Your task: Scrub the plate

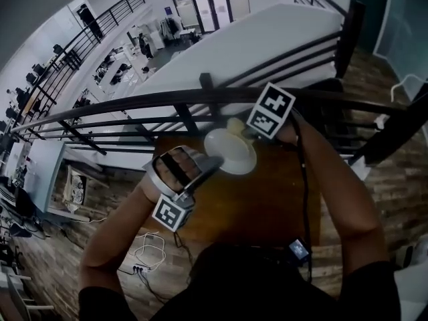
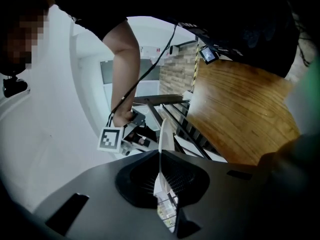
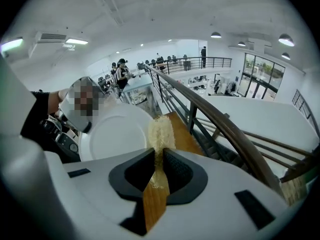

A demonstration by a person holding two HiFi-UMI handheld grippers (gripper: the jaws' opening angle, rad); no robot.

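Observation:
A white plate hangs over the far edge of the wooden table. My left gripper is shut on its near rim. In the left gripper view the plate shows edge-on, upright between the jaws of the left gripper. My right gripper is shut on a pale yellow fibrous scrubber at the plate's far rim. In the right gripper view the scrubber sticks out of the right gripper and lies against the right edge of the plate.
A dark metal railing runs just beyond the table, with an open drop to a lower office floor behind it. Cables lie on the wood floor at the left. A cable and a small device hang by the right arm.

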